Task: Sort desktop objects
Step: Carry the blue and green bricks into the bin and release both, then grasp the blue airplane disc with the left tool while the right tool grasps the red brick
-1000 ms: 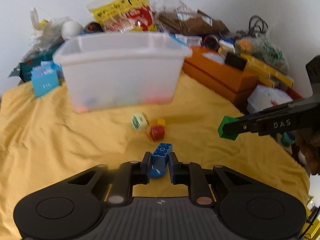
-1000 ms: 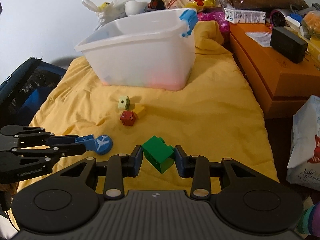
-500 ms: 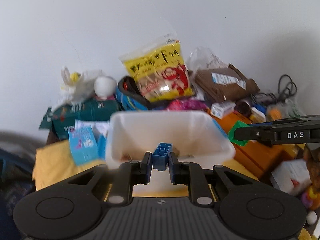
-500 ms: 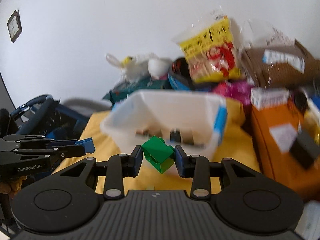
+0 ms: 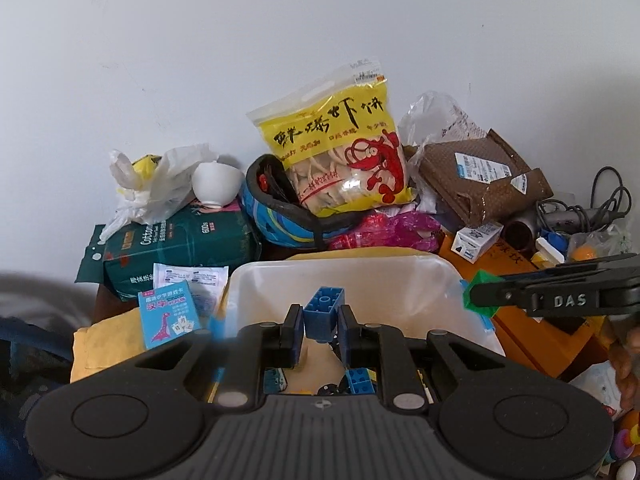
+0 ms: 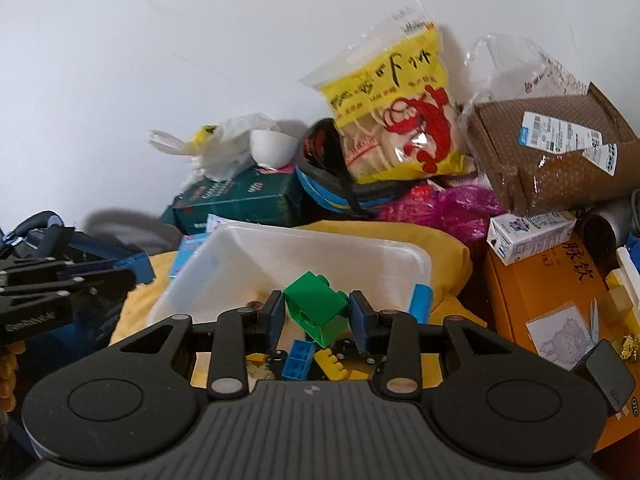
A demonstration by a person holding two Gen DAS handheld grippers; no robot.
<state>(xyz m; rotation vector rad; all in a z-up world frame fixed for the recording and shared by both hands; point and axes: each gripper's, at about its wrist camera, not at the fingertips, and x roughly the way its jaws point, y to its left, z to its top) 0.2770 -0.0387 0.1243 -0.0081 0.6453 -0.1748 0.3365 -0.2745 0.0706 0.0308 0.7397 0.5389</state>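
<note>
My left gripper [image 5: 319, 320] is shut on a blue toy brick [image 5: 322, 312] and holds it above the open white plastic bin [image 5: 400, 276]. My right gripper [image 6: 318, 312] is shut on a green toy brick [image 6: 316, 306] and holds it above the same bin [image 6: 360, 252]. Several loose bricks, blue [image 6: 297, 362] and yellow [image 6: 334, 364], lie on the bin floor. The right gripper also shows in the left wrist view [image 5: 478, 300] with the green brick [image 5: 480, 294] at the bin's right rim. The left gripper shows at the left of the right wrist view [image 6: 136, 270].
A cluttered pile stands behind the bin: a yellow snack bag [image 5: 340, 148], a blue helmet [image 5: 280, 216], a green tissue pack [image 5: 180, 244], a brown parcel [image 5: 480, 176]. Orange boxes [image 6: 552, 304] lie to the right. A blue card box [image 5: 168, 316] stands left on the yellow cloth [image 5: 108, 348].
Both grippers lifted their bricks off the yellow cloth and moved forward to the bin. They now hold the bricks above its inside.
</note>
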